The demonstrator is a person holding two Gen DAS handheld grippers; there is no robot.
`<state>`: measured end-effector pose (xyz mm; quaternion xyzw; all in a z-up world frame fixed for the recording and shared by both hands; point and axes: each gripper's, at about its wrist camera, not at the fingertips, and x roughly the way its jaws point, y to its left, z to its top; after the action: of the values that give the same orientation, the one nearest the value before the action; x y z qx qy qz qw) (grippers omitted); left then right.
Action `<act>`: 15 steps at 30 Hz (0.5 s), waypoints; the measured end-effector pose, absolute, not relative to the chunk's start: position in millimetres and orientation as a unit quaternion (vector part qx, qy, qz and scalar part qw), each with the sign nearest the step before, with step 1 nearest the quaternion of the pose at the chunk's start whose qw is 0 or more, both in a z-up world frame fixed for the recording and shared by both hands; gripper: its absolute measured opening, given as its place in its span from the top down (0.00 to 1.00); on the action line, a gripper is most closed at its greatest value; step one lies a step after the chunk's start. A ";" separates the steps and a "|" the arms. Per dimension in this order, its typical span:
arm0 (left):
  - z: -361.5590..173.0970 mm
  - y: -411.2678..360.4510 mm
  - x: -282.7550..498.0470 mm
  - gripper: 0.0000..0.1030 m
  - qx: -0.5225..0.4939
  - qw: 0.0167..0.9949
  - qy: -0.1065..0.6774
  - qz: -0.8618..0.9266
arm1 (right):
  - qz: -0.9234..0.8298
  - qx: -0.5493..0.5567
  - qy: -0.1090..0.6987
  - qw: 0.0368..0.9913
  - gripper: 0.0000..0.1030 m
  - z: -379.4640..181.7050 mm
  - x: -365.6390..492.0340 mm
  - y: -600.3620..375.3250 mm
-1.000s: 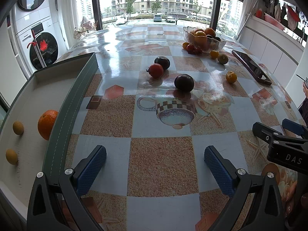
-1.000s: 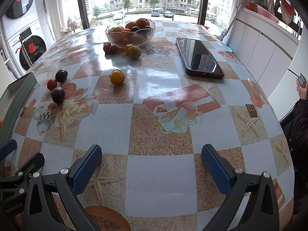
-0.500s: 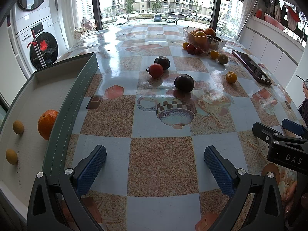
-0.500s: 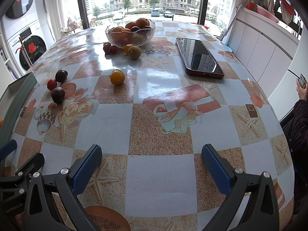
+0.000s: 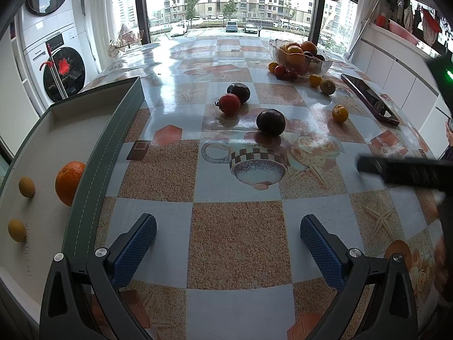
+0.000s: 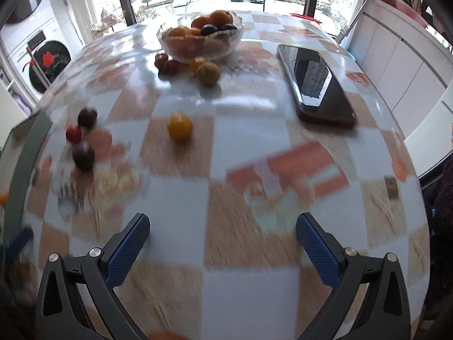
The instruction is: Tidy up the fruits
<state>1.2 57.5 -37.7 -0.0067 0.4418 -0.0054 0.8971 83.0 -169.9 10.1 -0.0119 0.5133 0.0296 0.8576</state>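
My left gripper (image 5: pixel 228 243) hangs low over the desk (image 5: pixel 237 235) with its blue ribbed fingers (image 5: pixel 136 250) spread wide and nothing between them. My right gripper (image 6: pixel 222 245) is the same: fingers (image 6: pixel 128 250) apart, empty, above a glossy checkered oilcloth that looks slick. The right wrist view is smeared, so fine detail there is uncertain.

Just to my left sits the grey tray (image 5: pixel 99 164), straight stitched rim, matte pale floor. In it lie an orange (image 5: pixel 69 182) against the near wall and two small yellow fruits (image 5: pixel 27 187), well apart from each other.

Further out, near the middle of the desk, sit a dark plum (image 5: pixel 271 121), a red tomato (image 5: pixel 230 103) and a second dark plum (image 5: pixel 238 92); the last two are touching or nearly so. I judge these smooth-skinned, light, soft enough to bruise and likely to roll. I would close across the widest part, fingers on opposite sides, gently.

To the right lies a small yellow-orange citrus (image 6: pixel 180 127) by itself, firmer, with dimpled skin that should grip better.

Farther still, a phone (image 6: pixel 317 85) lies flat, hard and glossy; keep clear. At the far end a scalloped glass bowl (image 6: pixel 201 39) is heaped with fruit, fragile, with several loose fruits (image 6: pixel 208 73) just beside its base.
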 end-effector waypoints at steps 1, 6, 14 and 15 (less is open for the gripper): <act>-37.7 57.5 1.1 0.01 -0.007 0.897 0.442 -0.005 | 0.028 -0.011 0.511 0.859 0.00 9.9 91.0 -166.5; -37.7 57.6 1.1 0.01 -0.007 0.897 0.442 -0.006 | 0.041 -0.001 0.495 0.868 0.00 10.2 122.1 -148.5; -37.6 58.1 1.2 0.01 -0.007 0.897 0.443 -0.006 | 0.057 -0.027 0.458 0.887 0.76 16.5 128.7 -135.7; -37.5 58.1 1.1 0.01 -0.007 0.896 0.443 -0.006 | 0.066 -0.015 0.459 0.886 0.78 17.3 125.3 -139.7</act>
<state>1.1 58.1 -37.5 -0.0071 0.4435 -0.0065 0.8962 125.3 -139.7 17.3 -0.0151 0.4587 0.0662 0.8860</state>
